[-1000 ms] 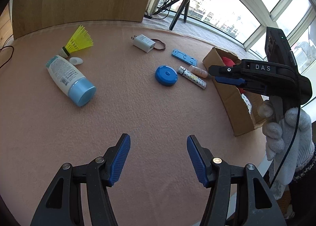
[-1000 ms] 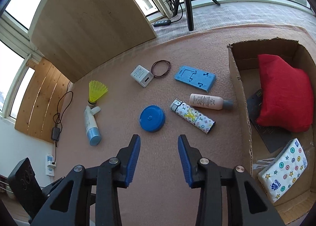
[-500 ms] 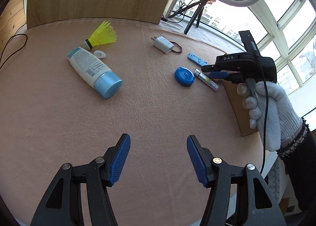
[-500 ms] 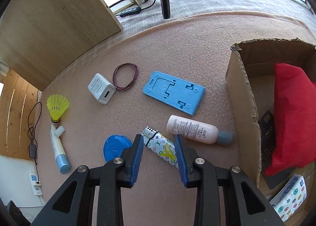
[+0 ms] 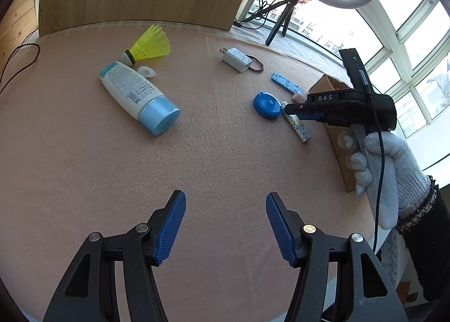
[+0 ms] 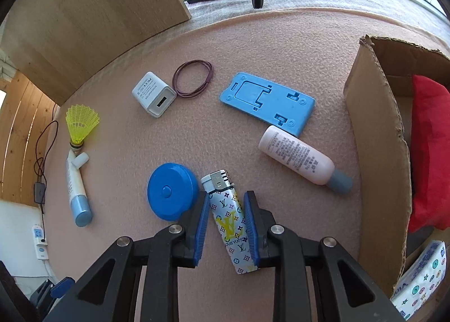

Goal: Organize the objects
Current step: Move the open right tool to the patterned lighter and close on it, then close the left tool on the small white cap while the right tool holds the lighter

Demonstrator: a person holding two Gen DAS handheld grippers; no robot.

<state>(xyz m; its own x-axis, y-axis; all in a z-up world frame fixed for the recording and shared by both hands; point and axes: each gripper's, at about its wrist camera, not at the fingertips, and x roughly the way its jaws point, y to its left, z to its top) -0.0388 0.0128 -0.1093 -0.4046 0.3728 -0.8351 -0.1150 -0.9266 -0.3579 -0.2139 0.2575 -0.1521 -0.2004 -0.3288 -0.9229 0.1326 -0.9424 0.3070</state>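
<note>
A patterned lighter point(image 6: 229, 220) lies on the pink cloth. My right gripper point(image 6: 226, 204) is down over it, a blue pad against each of its sides. From the left wrist view, the right gripper point(image 5: 287, 110) is held by a gloved hand point(image 5: 385, 164), its tips over the lighter point(image 5: 298, 128). A blue round case point(image 6: 170, 194) touches the lighter's left side. The pink bottle point(image 6: 298, 159) and blue phone stand point(image 6: 267, 102) lie just beyond. My left gripper point(image 5: 225, 212) hovers open over bare cloth, holding nothing.
A cardboard box point(image 6: 377, 136) at the right holds a red pouch point(image 6: 430, 153) and a tissue pack point(image 6: 422, 279). Farther left lie a white charger point(image 6: 153, 94), a hair band point(image 6: 192, 81), a yellow shuttlecock point(image 5: 149, 45) and a blue-capped lotion bottle point(image 5: 137, 97). A tripod stands beyond the cloth.
My right gripper dropped toward the cloth and narrowed its fingers around the lighter. The left gripper's view pulled back and turned slightly, its jaws unchanged.
</note>
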